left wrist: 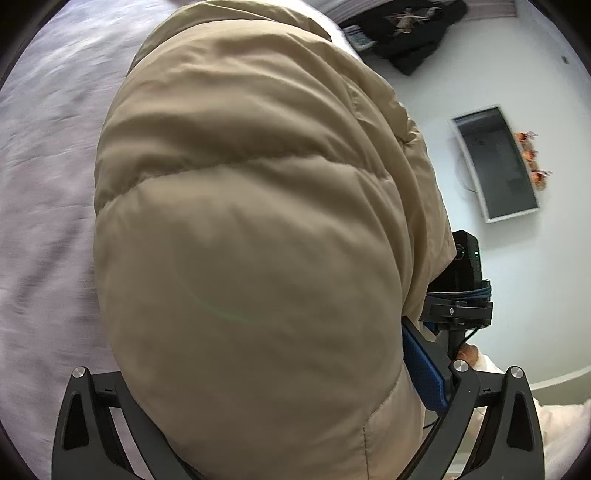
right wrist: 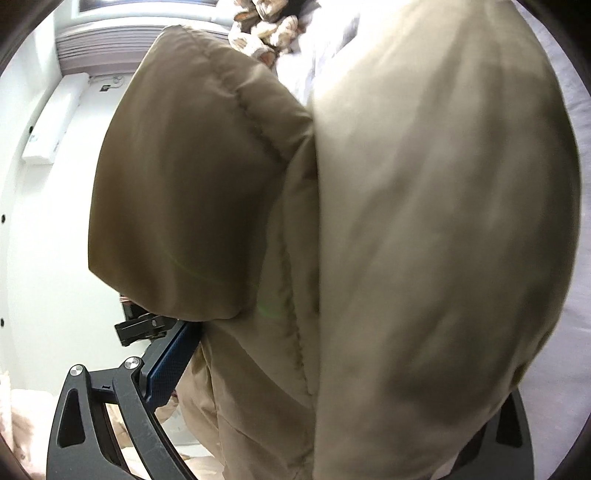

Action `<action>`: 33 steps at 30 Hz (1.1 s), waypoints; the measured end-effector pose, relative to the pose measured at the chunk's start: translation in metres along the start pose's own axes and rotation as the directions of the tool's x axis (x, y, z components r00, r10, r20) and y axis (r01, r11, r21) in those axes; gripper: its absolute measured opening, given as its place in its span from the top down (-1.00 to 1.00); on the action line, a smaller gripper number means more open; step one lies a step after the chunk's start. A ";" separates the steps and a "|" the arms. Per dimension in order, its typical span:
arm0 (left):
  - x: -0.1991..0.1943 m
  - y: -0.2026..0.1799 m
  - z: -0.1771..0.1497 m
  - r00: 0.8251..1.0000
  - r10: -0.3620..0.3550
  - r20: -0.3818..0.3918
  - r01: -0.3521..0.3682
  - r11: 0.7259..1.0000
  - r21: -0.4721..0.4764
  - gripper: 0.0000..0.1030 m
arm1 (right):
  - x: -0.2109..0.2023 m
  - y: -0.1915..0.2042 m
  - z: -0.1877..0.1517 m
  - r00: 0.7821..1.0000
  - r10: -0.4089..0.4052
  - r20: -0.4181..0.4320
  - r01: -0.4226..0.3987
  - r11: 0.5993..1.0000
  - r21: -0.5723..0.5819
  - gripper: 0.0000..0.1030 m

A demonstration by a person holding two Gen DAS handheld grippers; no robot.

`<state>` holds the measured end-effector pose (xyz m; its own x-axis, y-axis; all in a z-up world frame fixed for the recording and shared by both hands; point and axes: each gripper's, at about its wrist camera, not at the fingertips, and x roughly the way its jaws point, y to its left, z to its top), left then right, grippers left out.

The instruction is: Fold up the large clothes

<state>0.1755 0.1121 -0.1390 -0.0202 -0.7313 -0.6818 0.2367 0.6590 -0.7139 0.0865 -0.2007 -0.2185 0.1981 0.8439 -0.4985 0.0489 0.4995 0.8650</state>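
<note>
A tan puffer jacket (left wrist: 251,229) fills the left wrist view, bulging up between my left gripper's black fingers (left wrist: 88,413) and hiding their tips. My left gripper (left wrist: 280,435) looks shut on the jacket. The right wrist view shows the same jacket (right wrist: 424,240) as a large pale fold beside a darker quilted flap (right wrist: 177,192). My right gripper (right wrist: 295,443) is buried in the fabric, apparently shut on it. Each gripper sees the other's blue pad pressed to the jacket edge: the right one's pad (left wrist: 424,369) and the left one's pad (right wrist: 170,362).
A lilac bedsheet (left wrist: 44,184) lies below the jacket. On the white wall hang a screen (left wrist: 498,166) and an air conditioner (right wrist: 51,122). Dark clothing (left wrist: 413,29) and patterned fabric (right wrist: 266,26) lie at the far end. A hand (left wrist: 471,352) holds the right gripper.
</note>
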 end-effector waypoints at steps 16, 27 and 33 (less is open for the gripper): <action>-0.005 0.052 -0.024 0.998 0.059 -0.027 -0.061 0.996 -0.067 -0.96 | -0.040 0.032 -0.065 0.868 -0.483 0.117 0.467 0.873 0.141 -0.92; -0.042 -0.011 -0.020 0.962 0.273 0.031 -0.271 0.961 -0.063 -0.96 | 0.013 0.060 -0.063 0.802 -0.597 0.021 0.597 0.802 -0.021 0.69; -0.090 -0.073 -0.005 0.960 0.199 0.198 -0.220 0.971 0.092 -0.96 | 0.020 0.023 -0.077 0.818 -0.575 -0.012 0.575 0.817 0.041 0.78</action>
<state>0.1554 0.1307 -0.0270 0.2204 -0.6056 -0.7647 0.3238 0.7849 -0.5283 0.0162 -0.1574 -0.2133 0.1222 0.4059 -0.9057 0.1940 0.8852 0.4229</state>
